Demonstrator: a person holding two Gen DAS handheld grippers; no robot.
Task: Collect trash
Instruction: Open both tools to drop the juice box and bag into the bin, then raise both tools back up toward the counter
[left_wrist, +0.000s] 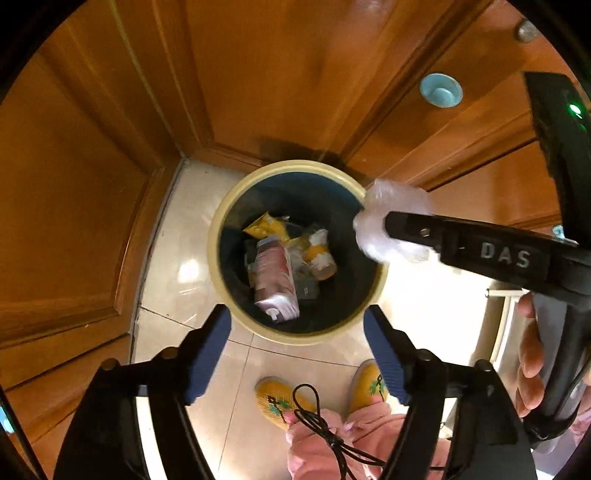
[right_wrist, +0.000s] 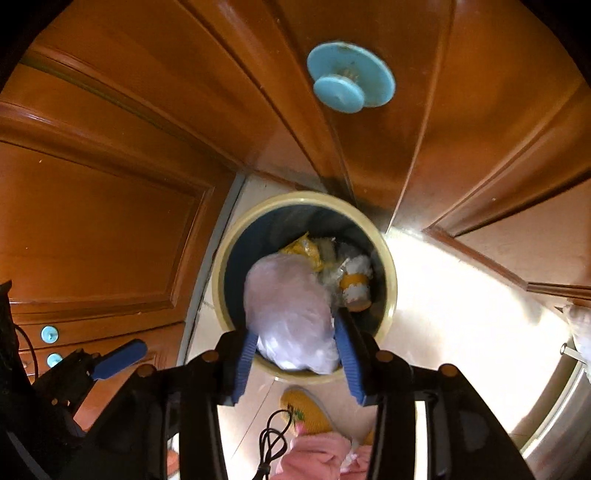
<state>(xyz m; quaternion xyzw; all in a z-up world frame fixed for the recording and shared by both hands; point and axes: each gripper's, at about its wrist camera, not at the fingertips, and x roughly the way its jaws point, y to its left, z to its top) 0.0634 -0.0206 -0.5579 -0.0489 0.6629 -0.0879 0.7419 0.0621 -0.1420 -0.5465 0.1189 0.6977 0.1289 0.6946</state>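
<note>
Dropping rubbish into a round cream-rimmed, dark-walled plastic bin (left_wrist: 236, 206) on the tiled floor, a person in a pink garment and yellow knitted slippers (left_wrist: 280, 400) stands just behind it, a pair of tongs in each hand. The bin sits in the corner made by orange-brown wooden cabinet doors (left_wrist: 92, 184). Inside it lie a pink-labelled plastic bottle (left_wrist: 275, 280), a yellow snack wrapper (left_wrist: 264, 227) and a small yellow-and-white tub (left_wrist: 321, 254).

The left tongs (left_wrist: 299, 350) hang released and empty, blue pads spread wide on either side of the bin's near rim.

The right tongs (right_wrist: 295, 354) have a crumpled clear plastic bag (right_wrist: 288, 310) between their blue pads, over the bin's near edge. Whether the pads press on the bag the blur does not let me tell; in the left view the wad sits at the bin's right rim.

Both tongs point steeply down at the bin. A clean drop, it seems, calls for carrying the bag further over the middle of the bin before letting go fully, since the wad overhangs the rim and could catch there or slide out onto the floor.
</note>
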